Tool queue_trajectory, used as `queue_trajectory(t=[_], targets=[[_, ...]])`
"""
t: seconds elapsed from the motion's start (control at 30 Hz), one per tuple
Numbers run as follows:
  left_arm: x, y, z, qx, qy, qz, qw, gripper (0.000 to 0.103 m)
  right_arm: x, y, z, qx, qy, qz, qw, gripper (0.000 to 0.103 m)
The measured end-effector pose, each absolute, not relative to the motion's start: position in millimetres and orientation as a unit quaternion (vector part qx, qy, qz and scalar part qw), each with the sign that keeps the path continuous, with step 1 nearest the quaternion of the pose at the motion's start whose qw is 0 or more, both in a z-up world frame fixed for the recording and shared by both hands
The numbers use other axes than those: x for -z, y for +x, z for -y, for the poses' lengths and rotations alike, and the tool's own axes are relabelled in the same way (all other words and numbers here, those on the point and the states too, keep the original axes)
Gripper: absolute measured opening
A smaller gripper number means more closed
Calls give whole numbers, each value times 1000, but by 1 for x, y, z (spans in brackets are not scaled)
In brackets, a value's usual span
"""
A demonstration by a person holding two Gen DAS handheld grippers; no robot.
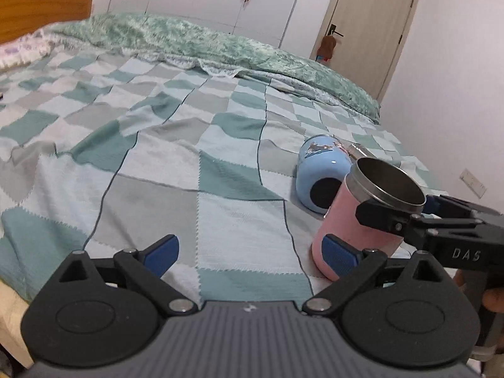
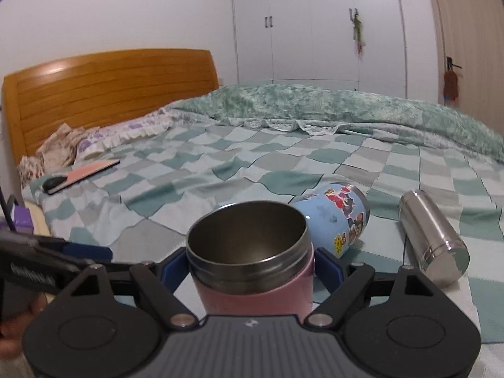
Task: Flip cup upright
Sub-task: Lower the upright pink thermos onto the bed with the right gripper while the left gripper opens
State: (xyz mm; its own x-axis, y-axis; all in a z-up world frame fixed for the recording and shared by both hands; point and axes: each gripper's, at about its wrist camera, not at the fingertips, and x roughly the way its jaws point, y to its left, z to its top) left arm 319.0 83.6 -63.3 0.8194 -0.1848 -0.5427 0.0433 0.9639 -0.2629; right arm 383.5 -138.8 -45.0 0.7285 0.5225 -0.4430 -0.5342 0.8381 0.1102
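1. the right gripper (image 2: 250, 269) pinches the pink cup (image 2: 256, 283) at the near edge of the bed, its blue pads (image 2: 327, 272) pressed on either side just under the steel rim.
2. the pink cup (image 1: 356, 220) stands mouth-up but leaning a little, its base on the checked blanket (image 1: 163, 157); in the left wrist view it sits at about 3 o'clock.
3. the left gripper (image 1: 252, 255) hangs beside it with its tongs spread wide and nothing between them; its right-hand pad overlaps the cup's lower wall in the view, though i cannot tell whether it touches.
4. just beyond the pink cup, at about 1 o'clock in the right wrist view, a blue cup (image 2: 340, 217) covered in stickers lies on its side.
5. at 3 o'clock, apart from both cups, a steel flask (image 2: 434, 236) lies on its side.
6. farther off, a green quilt (image 2: 346, 107) is bunched along the far side, and a wooden headboard (image 2: 107, 94) stands at 10 o'clock.
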Motion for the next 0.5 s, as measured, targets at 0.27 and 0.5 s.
queue_trajectory(t=[0.27,0.5], targets=[[52,317,-66,49,-99,-259,960,102,50,373,155,-285,15,-236,929,98],[33,298,-58,40,-77,-231,969,103,43,353,188,-267,69,-242,930,103]])
